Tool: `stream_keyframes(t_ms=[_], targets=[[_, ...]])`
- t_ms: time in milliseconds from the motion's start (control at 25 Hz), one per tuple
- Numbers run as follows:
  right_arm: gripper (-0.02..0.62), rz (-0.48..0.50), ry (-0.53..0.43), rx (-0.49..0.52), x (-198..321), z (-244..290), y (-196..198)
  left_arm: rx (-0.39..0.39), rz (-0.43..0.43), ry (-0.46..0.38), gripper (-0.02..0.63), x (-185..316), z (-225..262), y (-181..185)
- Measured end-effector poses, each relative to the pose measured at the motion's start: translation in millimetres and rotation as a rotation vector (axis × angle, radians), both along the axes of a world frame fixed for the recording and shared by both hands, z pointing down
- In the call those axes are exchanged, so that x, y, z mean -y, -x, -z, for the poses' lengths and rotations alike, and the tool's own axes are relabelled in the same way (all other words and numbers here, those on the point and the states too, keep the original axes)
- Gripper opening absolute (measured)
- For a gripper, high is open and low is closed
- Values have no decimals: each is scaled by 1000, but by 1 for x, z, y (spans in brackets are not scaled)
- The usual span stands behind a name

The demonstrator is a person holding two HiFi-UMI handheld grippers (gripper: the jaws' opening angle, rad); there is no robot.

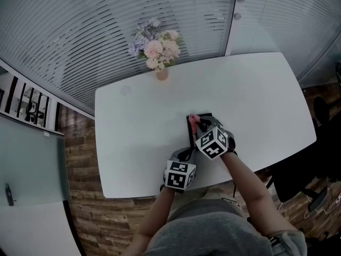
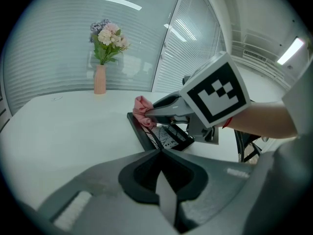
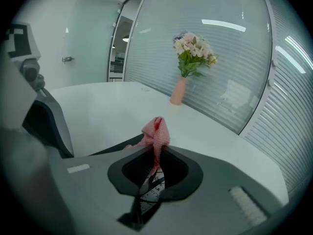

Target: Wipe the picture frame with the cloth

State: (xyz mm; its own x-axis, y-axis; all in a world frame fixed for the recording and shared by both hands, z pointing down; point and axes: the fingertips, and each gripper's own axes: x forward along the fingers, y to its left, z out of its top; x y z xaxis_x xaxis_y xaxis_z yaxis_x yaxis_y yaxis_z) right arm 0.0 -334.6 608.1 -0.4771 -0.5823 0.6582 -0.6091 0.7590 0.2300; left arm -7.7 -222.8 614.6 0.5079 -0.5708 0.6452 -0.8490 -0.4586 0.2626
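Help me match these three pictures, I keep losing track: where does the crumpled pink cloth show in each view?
Head view: crumpled pink cloth just right of centre, at the far left corner of the black picture frame.
Left gripper view: near centre, pinched by the right gripper.
Right gripper view: centre, between its own jaws.
Shared landmark: the pink vase of flowers, beyond the cloth in all three.

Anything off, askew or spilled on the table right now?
Nothing stands out. The picture frame lies on the table, the right gripper pinches the pink cloth over it, and the flower vase stands upright. No spills.
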Motion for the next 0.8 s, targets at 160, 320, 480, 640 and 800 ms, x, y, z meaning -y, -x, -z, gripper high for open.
stream_keyframes(t_ms=[160, 320, 480, 640, 800], targets=[[38, 0, -1, -5, 1, 0, 0, -1, 2, 3, 3, 0, 0, 0], [38, 1, -14, 3, 0, 4, 0, -1, 4, 3, 4, 1, 0, 0], [38, -2, -28, 25, -8, 13, -1, -3, 6, 2, 4, 0, 0, 0], [38, -8, -32, 49, -18, 22, -5, 8, 2, -5, 3, 0, -1, 1], [38, -18, -43, 63, -28, 34, -10, 9, -2, -9, 3, 1, 0, 0]])
